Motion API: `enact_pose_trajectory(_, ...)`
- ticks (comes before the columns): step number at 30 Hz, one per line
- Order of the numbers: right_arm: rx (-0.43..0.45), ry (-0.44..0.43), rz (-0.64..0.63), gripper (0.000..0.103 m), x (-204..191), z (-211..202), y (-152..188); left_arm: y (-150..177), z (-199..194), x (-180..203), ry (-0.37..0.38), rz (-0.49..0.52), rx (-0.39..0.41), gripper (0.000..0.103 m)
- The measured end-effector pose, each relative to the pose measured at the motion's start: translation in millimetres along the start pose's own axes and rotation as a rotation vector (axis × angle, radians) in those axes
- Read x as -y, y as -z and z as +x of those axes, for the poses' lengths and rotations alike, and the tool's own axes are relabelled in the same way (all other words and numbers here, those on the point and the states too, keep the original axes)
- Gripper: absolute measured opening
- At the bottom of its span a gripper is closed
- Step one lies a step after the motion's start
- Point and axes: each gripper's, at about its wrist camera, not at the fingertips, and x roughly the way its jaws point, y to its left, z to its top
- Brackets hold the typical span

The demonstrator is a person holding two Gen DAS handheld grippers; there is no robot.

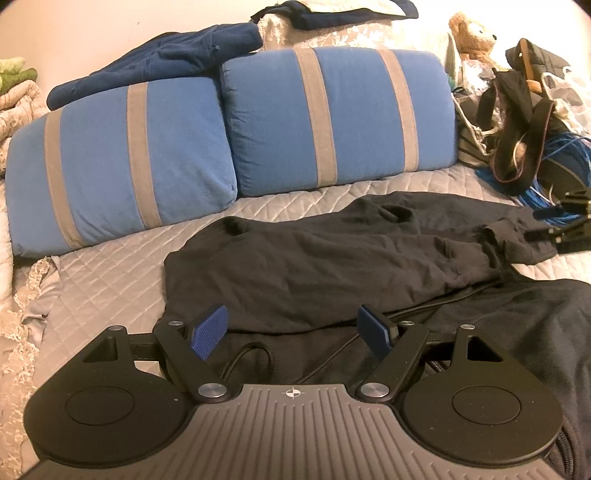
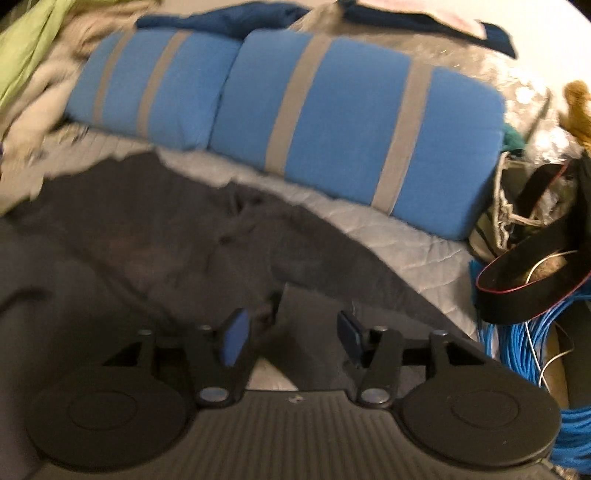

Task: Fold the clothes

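Left tongs (image 1: pixel 293 328): spread wide, blue pads well apart, nothing between them. I have them hovering over the near hem of the black garment (image 1: pixel 332 258).

Right tongs (image 2: pixel 291 338): also spread apart and empty. My right view is motion-blurred, so fine detail is lost. They sit over the garment's edge, where bare quilt shows between the fingers.

Black garment: lies rumpled on the bed's grey quilted cover (image 1: pixel 110 280), centre of the left view, running from 9 o'clock out to 3 o'clock. A sleeve-like end (image 1: pixel 517 240) trails at 3 o'clock. A second dark cloth (image 1: pixel 535 332) lies at 4 o'clock, partly under the first; I cannot tell whether it is a separate piece.

Cable (image 1: pixel 251 354): thin black lead looping across the dark cloth just ahead of the left tongs.

Pillows: two blue pillows with grey stripes (image 1: pixel 332 118) lean side by side at 12 o'clock, touching each other, beyond the garment.

Navy cloth (image 1: pixel 159 62): heaped on top of the left-hand pillow at 11 o'clock.

Teddy bear (image 1: pixel 472 35): tan, at 1 o'clock behind the pillows.

Clutter at 2 o'clock: black strap (image 1: pixel 517 122) draped over a coil of blue cord (image 1: pixel 546 184), with plastic bags behind.

Left edge: lace-trimmed pale bedding (image 1: pixel 18 110) at 9 to 10 o'clock.
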Motion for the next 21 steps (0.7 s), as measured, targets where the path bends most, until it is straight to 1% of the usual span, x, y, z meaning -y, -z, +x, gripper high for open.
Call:
enact_pose_trajectory(4, -0.063, -0.007, -0.08, 0.065, 5.0, 7.2, 8.6, 0.1, 0.7, -1.1, 0.008, -0.004, -0.001, 0.077)
enact_pose_trajectory(7, -0.1, -0.032, -0.114, 0.064, 6.6, 11.9, 13.2, 0.2, 0.9, -2.3, 0.015, -0.008, -0.001, 0.077)
enact_pose_trajectory(11, -0.122, -0.057, -0.139, 0.062, 6.8, 20.2, 13.3, 0.1, 0.9, -2.8, 0.018, -0.01, -0.002, 0.077)
enact_pose_trajectory(13, -0.129, -0.06, -0.16, 0.059, 4.0, 25.3, 11.1, 0.2, 0.8, -3.2, 0.019, -0.012, -0.002, 0.077)
enact_pose_trajectory(16, -0.14, -0.065, -0.228, 0.055, -4.2, 33.4, 9.8, 0.2, 0.6, -3.0, 0.019, -0.014, -0.003, 0.077)
enact_pose_trajectory(20, -0.161, -0.068, -0.285, 0.053, -9.3, 44.8, 8.3, 0.1, 0.2, -2.7, 0.019, -0.014, -0.004, 0.077)
enact_pose_trajectory(21, -0.167, -0.072, -0.29, 0.051, -9.5, 46.7, 8.2, 0.0, 0.0, -2.6, 0.019, -0.014, -0.004, 0.077)
